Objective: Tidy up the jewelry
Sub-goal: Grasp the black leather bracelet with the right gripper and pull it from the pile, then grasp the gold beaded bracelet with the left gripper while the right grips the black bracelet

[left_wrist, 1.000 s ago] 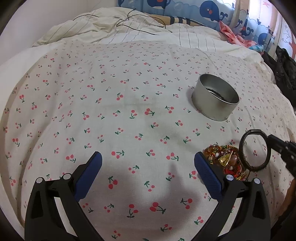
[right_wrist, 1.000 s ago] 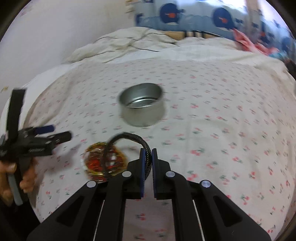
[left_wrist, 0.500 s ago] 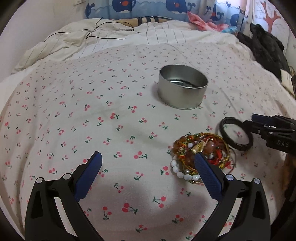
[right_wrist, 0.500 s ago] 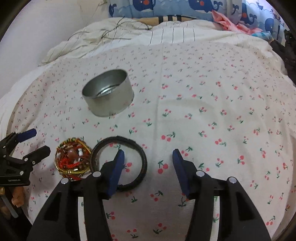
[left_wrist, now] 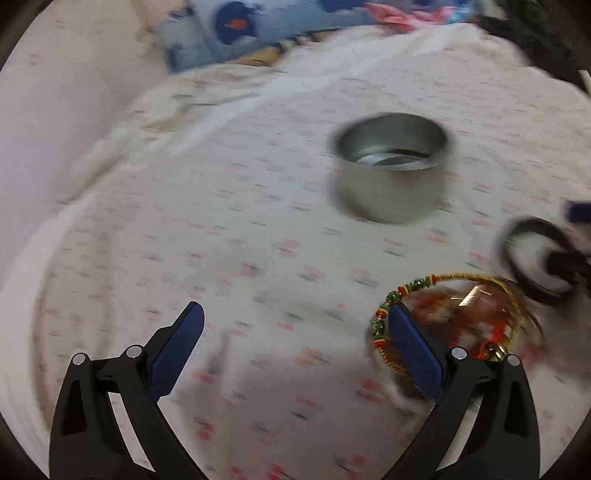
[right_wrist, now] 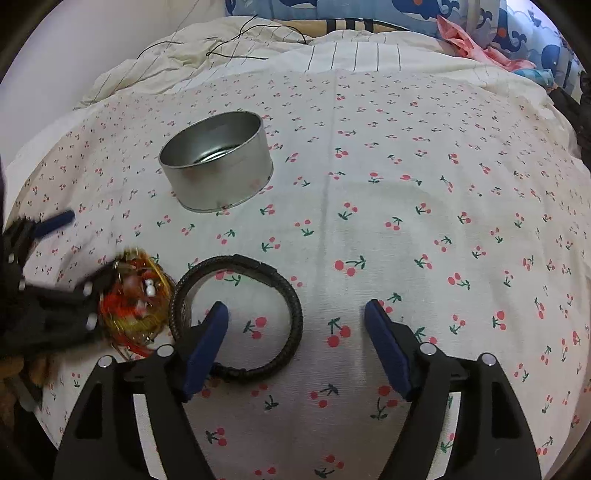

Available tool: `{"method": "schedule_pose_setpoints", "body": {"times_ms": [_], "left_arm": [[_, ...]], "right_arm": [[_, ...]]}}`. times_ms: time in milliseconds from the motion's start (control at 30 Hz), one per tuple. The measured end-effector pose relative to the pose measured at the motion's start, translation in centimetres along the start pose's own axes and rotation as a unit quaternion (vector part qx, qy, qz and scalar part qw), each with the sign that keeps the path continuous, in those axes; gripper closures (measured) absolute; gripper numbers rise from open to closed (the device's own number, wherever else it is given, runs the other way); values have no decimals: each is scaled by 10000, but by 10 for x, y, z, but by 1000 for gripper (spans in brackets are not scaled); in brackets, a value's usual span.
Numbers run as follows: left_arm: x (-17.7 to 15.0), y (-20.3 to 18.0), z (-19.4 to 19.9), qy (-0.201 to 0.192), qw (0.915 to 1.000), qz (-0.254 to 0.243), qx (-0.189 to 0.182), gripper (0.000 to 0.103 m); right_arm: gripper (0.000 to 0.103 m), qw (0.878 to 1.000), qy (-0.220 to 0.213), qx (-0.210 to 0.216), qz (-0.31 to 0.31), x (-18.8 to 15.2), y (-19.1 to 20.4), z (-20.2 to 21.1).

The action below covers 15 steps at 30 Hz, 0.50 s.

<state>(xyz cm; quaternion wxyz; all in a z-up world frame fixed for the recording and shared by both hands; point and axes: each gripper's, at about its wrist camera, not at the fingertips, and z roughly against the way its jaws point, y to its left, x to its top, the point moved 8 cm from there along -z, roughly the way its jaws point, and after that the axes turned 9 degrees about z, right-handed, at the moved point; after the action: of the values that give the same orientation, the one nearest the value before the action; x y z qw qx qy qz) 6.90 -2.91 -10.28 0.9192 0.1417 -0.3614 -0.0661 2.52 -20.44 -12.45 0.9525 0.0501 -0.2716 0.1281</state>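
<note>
A black braided bracelet lies flat on the cherry-print sheet, apart from the silver tin. My right gripper hovers just over it with its jaws opening. Its left finger stands inside the ring, and neither pad presses the band. To the bracelet's left is a tangled pile of beaded and gold jewelry. My left gripper is open, and its right finger overlaps the near edge of that pile. The left wrist view is blurred; it shows the tin and the black bracelet at the far right.
The bed's cherry-print sheet spreads wide to the right. A rumpled striped duvet with a thin black cable lies behind the tin. Whale-print pillows and pink cloth sit at the back.
My right gripper went from shut on the black bracelet to wide open, leaving the bracelet on the sheet beside the pile. My left gripper moved in toward the jewelry pile and rolled.
</note>
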Motion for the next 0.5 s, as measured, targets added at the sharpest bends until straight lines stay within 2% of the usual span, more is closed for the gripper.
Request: {"method": "schedule_pose_setpoints", "body": {"times_ms": [33,100,133,167,300,433,467,500], "left_arm": [[3,10,-3,-30,9996,71,257,7],[6,26,-6,2,9984,286,483,7],[6,33,-9,96,9983,433,374,7],[5,35,-11,256,9977,624,65,7],[-2,26,-20,783,9870,1034,-948,7],[-8,14,-27,912,9842,1021,-1119,7],[-8,12,-28,910,9828,1058,-1209,13],[-8,11,-30,951,9801,1133,-1327,25]], "right_arm": [[28,10000,5,-1,7,0,0,0],[28,10000,4,12,-5,0,1,0],[28,10000,6,23,-13,1,1,-1],[27,10000,4,30,-18,1,0,-1],[27,9999,-7,124,-92,2,0,-3],[27,9995,-27,245,-200,4,-3,-4],[29,9995,-29,251,-180,5,-2,-4],[41,9995,-29,272,-140,5,0,-4]]}}
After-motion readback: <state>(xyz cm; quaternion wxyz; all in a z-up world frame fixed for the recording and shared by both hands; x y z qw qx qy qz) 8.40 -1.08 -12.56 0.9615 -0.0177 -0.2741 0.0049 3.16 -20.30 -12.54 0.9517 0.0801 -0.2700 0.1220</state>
